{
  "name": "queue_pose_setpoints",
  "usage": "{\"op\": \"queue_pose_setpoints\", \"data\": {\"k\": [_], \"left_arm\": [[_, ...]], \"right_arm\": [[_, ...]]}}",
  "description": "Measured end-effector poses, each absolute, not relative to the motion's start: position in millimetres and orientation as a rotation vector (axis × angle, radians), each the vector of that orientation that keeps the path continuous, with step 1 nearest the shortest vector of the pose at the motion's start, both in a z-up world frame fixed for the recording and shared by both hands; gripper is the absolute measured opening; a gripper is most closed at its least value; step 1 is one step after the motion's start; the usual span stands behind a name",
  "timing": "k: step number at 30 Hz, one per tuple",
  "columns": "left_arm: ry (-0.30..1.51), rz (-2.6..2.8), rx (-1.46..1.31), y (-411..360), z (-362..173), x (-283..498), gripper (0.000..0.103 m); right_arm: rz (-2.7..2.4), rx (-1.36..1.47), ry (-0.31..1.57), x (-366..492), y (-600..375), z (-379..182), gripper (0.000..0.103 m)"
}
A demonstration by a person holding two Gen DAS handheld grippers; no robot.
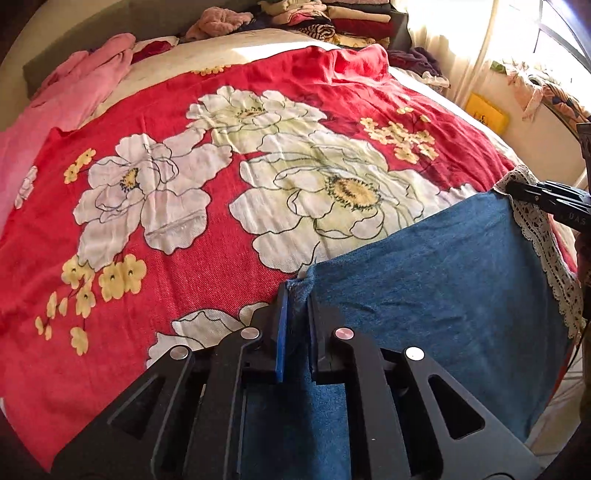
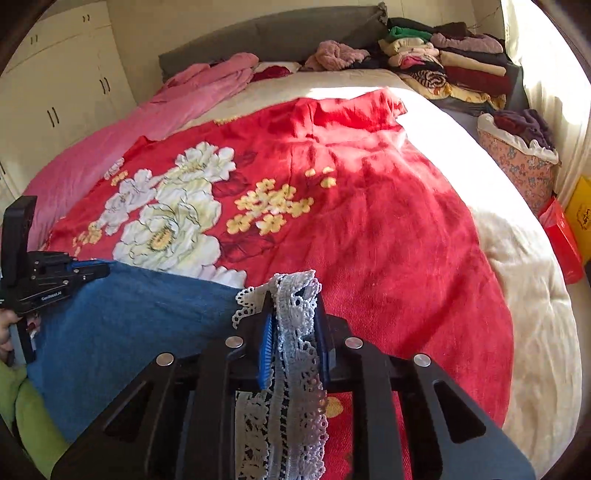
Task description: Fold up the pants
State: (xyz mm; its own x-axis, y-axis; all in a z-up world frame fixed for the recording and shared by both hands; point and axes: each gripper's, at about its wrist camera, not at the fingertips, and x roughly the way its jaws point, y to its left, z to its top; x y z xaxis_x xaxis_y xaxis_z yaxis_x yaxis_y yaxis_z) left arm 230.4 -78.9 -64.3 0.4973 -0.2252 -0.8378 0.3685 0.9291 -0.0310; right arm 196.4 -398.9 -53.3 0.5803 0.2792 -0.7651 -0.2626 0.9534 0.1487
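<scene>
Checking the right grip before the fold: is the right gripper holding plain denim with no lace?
No, the right gripper is shut on the white lace trim of the pants.

Home bedroom: bed [image 2: 517, 266]; headboard [image 2: 273, 35]; wardrobe [image 2: 62, 85]; piled clothes [image 2: 443, 62]

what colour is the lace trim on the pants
White lace trim on blue pants; clearest in the right wrist view.
</scene>
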Motion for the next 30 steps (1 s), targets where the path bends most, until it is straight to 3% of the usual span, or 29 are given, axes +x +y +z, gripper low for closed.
{"op": "queue_pose_setpoints", "data": {"k": [3,4,5,6,9,11,13,19,30], "left_arm": [[0.991,-0.362,0.11,-71.8,-66.6,232.9,0.008],[0.989,-0.358,0.091,-67.9,-63.1,232.2,0.016],[0.989,-0.348,0.083,-64.3,-59.2,230.6,0.028],[0.987,-0.334,0.074,-58.5,-54.0,227.6,0.033],[0.956,-0.339,0.009,-38.7,-33.7,210.8,0.042],[0.909,-0.318,0.001,-25.3,-17.7,190.9,0.06],[0.865,-0.285,0.01,-14.8,-5.8,170.7,0.067],[0.813,-0.221,-0.015,20.4,15.1,115.3,0.08],[0.801,-0.076,-0.031,68.3,23.0,63.5,0.081]], "right_arm": [[0.291,0.012,0.887,194.2,-399.7,-56.4,0.032],[0.278,0.033,0.882,190.4,-404.9,-51.4,0.04],[0.257,0.056,0.871,183.7,-412.1,-44.3,0.043],[0.244,0.071,0.858,176.1,-418.2,-37.3,0.045],[0.227,0.109,0.806,138.5,-441.0,-15.1,0.049],[0.226,0.13,0.794,113.6,-450.8,-7.0,0.05],[0.228,0.158,0.792,88.1,-459.7,-3.6,0.05],[0.249,0.222,0.836,41.3,-463.1,-13.0,0.05],[0.294,0.253,0.948,40.6,-430.7,-48.7,0.05]]}}
